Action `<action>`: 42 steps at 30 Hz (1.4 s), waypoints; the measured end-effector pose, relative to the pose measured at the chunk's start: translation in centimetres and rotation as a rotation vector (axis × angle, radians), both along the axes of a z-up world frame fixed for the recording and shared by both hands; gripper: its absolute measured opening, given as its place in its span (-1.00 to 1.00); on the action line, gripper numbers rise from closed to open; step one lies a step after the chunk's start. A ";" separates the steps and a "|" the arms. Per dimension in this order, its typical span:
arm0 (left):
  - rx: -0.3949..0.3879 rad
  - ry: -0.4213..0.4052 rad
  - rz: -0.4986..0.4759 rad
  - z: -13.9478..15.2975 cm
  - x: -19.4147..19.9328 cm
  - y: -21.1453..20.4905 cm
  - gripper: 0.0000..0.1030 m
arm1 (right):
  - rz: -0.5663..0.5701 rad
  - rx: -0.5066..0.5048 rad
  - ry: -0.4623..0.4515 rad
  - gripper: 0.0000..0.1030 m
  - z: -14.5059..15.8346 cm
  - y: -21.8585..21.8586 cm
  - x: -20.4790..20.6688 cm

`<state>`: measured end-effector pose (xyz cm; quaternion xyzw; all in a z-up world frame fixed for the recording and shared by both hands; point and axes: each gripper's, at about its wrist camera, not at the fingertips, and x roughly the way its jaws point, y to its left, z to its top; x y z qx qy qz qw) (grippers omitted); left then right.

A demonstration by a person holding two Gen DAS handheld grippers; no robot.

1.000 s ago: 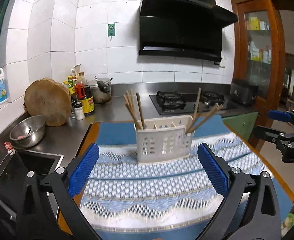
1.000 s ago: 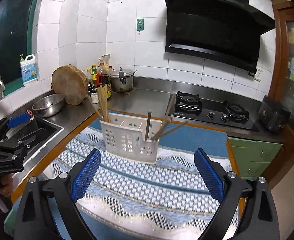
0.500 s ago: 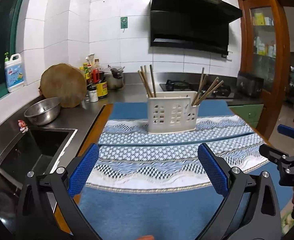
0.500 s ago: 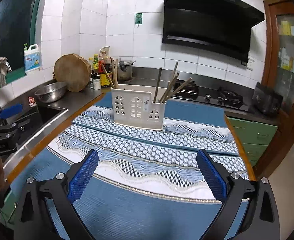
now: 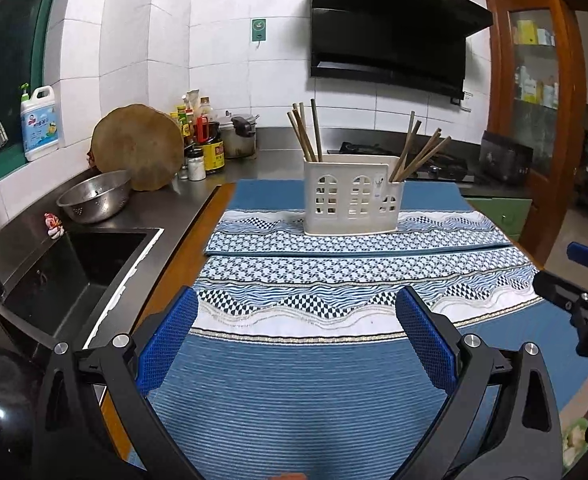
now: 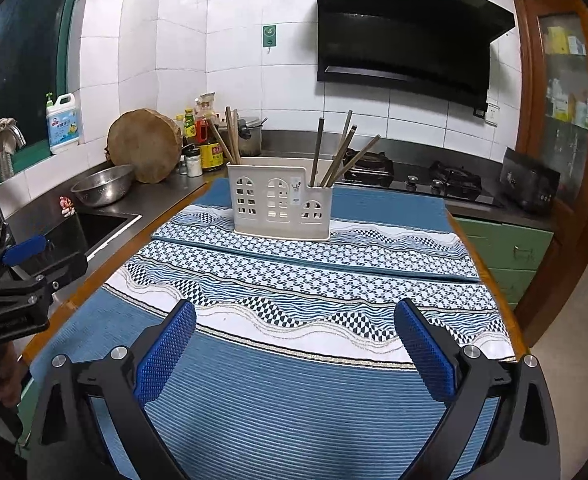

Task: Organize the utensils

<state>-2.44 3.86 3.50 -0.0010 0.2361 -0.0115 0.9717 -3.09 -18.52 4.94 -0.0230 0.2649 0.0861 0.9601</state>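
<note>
Item: my left gripper (image 5: 296, 338) and right gripper (image 6: 294, 338), both spread, empty, held low near the table edge | chopsticks (image 5: 416, 156) sorted upright in white holder (image 5: 352, 200), far on blue cloth (image 6: 294, 392) | task judged complete.
</note>
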 end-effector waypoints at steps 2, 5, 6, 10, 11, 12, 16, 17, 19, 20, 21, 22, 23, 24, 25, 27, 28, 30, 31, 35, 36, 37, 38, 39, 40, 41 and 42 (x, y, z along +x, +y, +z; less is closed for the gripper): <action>-0.003 -0.003 0.000 0.0 -0.5 0.0 0.90 | 0.000 0.000 -0.009 0.86 0.1 -0.1 -0.5; 0.004 -0.008 0.001 0.0 -1.2 0.0 0.90 | -0.005 0.006 -0.019 0.86 0.2 -0.3 -1.2; 0.010 -0.010 0.003 0.1 -1.4 -0.1 0.90 | -0.006 0.009 -0.022 0.86 0.3 -0.5 -1.5; 0.022 -0.031 0.005 0.4 -2.6 -0.2 0.90 | -0.005 0.016 -0.030 0.86 0.4 -0.8 -2.2; 0.017 -0.031 0.001 0.4 -2.7 -0.2 0.90 | -0.007 0.016 -0.032 0.86 0.4 -0.8 -2.4; 0.013 -0.032 -0.003 0.5 -2.9 -0.3 0.90 | -0.008 0.016 -0.033 0.86 0.4 -0.8 -2.5; 0.009 -0.034 -0.010 0.5 -3.5 -0.5 0.90 | -0.011 0.022 -0.039 0.86 0.5 -1.2 -3.2; 0.011 -0.036 -0.009 0.5 -3.6 -0.6 0.90 | -0.011 0.023 -0.042 0.86 0.6 -1.3 -3.3; 0.012 -0.040 -0.010 0.6 -3.9 -0.7 0.90 | -0.013 0.026 -0.045 0.86 0.7 -1.4 -3.6; 0.012 -0.040 -0.011 0.6 -4.0 -0.7 0.90 | -0.012 0.027 -0.046 0.86 0.7 -1.4 -3.7; 0.011 -0.041 -0.011 0.6 -4.0 -0.7 0.90 | -0.014 0.027 -0.047 0.86 0.7 -1.4 -3.8; 0.011 -0.041 -0.013 0.6 -4.1 -0.7 0.90 | -0.014 0.027 -0.047 0.86 0.7 -1.4 -3.9; 0.012 -0.043 -0.015 0.6 -4.2 -0.7 0.91 | -0.013 0.028 -0.046 0.86 0.6 -1.4 -4.0; 0.014 -0.043 -0.016 0.6 -4.2 -0.8 0.90 | -0.012 0.028 -0.045 0.86 0.6 -1.4 -4.0; 0.017 -0.043 -0.015 0.7 -4.3 -0.8 0.90 | -0.011 0.028 -0.045 0.86 0.6 -1.4 -4.0; 0.018 -0.043 -0.016 0.7 -4.4 -0.8 0.90 | -0.008 0.028 -0.048 0.86 0.7 -1.3 -4.2; 0.017 -0.043 -0.015 0.7 -4.4 -0.8 0.90 | -0.007 0.028 -0.049 0.86 0.8 -1.3 -4.2; 0.015 -0.042 -0.016 0.6 -4.4 -0.7 0.90 | -0.009 0.028 -0.052 0.86 0.8 -1.3 -4.3; 0.015 -0.042 -0.016 0.6 -4.5 -0.7 0.90 | -0.008 0.029 -0.052 0.86 0.8 -1.3 -4.4; 0.018 -0.039 -0.019 0.6 -4.4 -0.8 0.90 | -0.010 0.031 -0.052 0.86 0.9 -1.3 -4.3; 0.019 -0.037 -0.020 0.6 -4.4 -0.8 0.91 | -0.010 0.031 -0.052 0.86 0.9 -1.2 -4.3; 0.019 -0.036 -0.020 0.5 -4.4 -0.9 0.90 | -0.008 0.031 -0.052 0.86 0.8 -1.2 -4.4; 0.019 -0.034 -0.020 0.5 -4.4 -0.9 0.90 | -0.007 0.030 -0.051 0.86 0.8 -1.2 -4.3; 0.021 -0.034 -0.019 0.5 -4.5 -1.0 0.90 | -0.007 0.030 -0.050 0.86 0.8 -1.1 -4.3; 0.022 -0.033 -0.020 0.4 -4.5 -1.0 0.90 | -0.007 0.030 -0.050 0.86 0.8 -1.1 -4.3; 0.023 -0.032 -0.019 0.4 -4.5 -1.0 0.90 | -0.008 0.031 -0.051 0.86 0.8 -1.1 -4.3; 0.024 -0.032 -0.020 0.4 -4.5 -1.0 0.91 | -0.006 0.034 -0.050 0.86 0.8 -1.1 -4.3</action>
